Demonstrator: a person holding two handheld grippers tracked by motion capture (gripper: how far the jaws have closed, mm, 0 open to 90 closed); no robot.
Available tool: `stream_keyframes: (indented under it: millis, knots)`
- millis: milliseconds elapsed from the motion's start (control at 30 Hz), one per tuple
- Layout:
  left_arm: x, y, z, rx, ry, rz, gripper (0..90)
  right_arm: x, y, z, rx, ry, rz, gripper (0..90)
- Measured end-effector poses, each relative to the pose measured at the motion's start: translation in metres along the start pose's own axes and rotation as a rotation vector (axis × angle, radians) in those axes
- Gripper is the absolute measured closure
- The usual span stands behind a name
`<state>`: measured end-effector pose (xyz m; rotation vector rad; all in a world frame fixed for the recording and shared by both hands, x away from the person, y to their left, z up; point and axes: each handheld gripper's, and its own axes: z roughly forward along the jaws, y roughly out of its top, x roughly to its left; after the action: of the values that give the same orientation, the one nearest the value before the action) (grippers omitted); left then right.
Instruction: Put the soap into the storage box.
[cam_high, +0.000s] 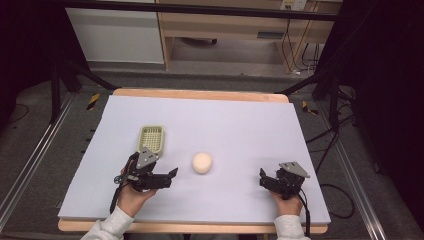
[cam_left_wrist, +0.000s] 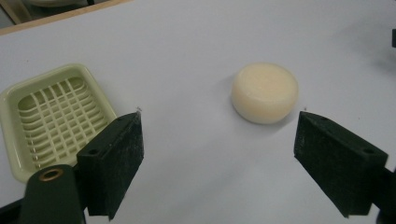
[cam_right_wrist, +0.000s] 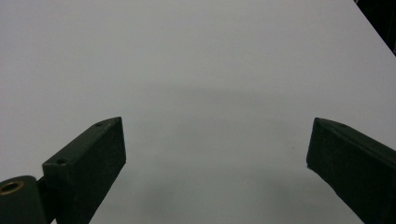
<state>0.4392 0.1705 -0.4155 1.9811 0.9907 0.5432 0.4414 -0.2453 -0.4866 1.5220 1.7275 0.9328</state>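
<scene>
Pale mat (cam_high: 240, 125) covered the table, with dark floor and a wooden shelf behind. On it sat a round cream soap (cam_high: 202, 162), near the middle, and a green slatted dish (cam_high: 151, 138) just left of it, the two apart.

Trouble looked most likely at the grasp: the soap's curved, probably slick side could have squirted out from flat jaws closed off-centre, or skidded across the mat if one jaw had struck it first. A drop short of the dish was the other risk.

The left gripper (cam_left_wrist: 219, 154) stood wide open with nothing held, jaws clear of the soap (cam_left_wrist: 265, 92), which lay ahead between their lines, the dish (cam_left_wrist: 18, 107) off to one side. The right gripper (cam_right_wrist: 217, 158) was likewise spread wide and empty, facing bare mat (cam_right_wrist: 210, 70), well apart from the soap.
</scene>
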Motion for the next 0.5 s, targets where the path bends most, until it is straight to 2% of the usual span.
stream_keyframes:
  millis: [233, 500]
  knots:
    - [-0.004, 0.014, 0.003, -0.034, -0.008, -0.004, 15.6, 0.001, 0.0, 0.0, 0.003, -0.004, -0.004, 5.9]
    - [-0.004, 0.017, 0.011, -0.019, 0.004, 0.009, 15.7, 0.001, 0.0, 0.0, 0.008, -0.002, -0.006, 7.4]
